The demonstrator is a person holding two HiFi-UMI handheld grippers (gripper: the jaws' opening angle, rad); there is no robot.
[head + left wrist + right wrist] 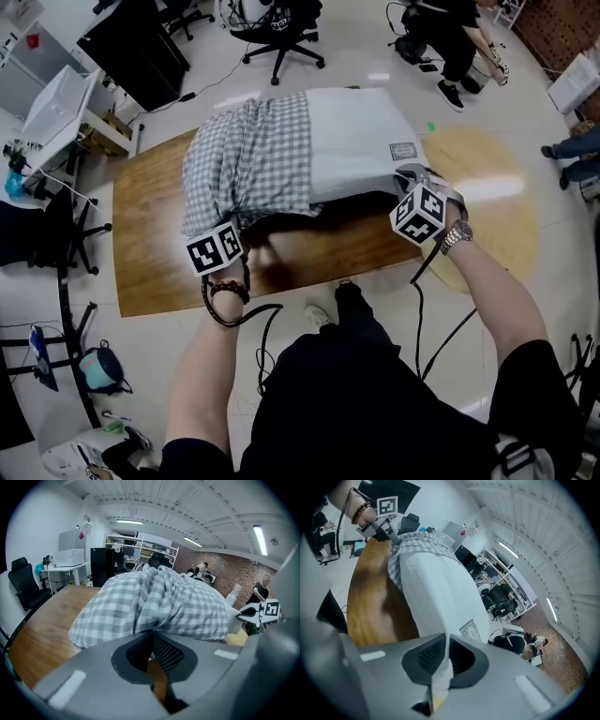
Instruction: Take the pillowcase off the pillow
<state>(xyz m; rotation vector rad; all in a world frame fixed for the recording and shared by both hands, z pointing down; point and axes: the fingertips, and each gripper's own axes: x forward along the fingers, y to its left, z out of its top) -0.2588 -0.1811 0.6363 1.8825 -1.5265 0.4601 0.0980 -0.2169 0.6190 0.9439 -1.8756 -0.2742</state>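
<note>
Wooden surface (150,253) holds a half-stripped pillow (361,141). Left gripper (234,230) fingers clamp the checked pillowcase (248,164) at 8 o'clock; right gripper (401,183) fingers pinch the pillow at 4. Next, probably pulling them apart.

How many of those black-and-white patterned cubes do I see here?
2. One cube rides on the left hand-held gripper, shut on the checked pillowcase. The other cube rides on the right hand-held gripper, shut on the white pillow.

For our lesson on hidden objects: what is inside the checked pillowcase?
A white pillow: one end, bearing a label, sticks out bare. The other end is covered by the checked pillowcase, so how far in it reaches cannot be seen.
</note>
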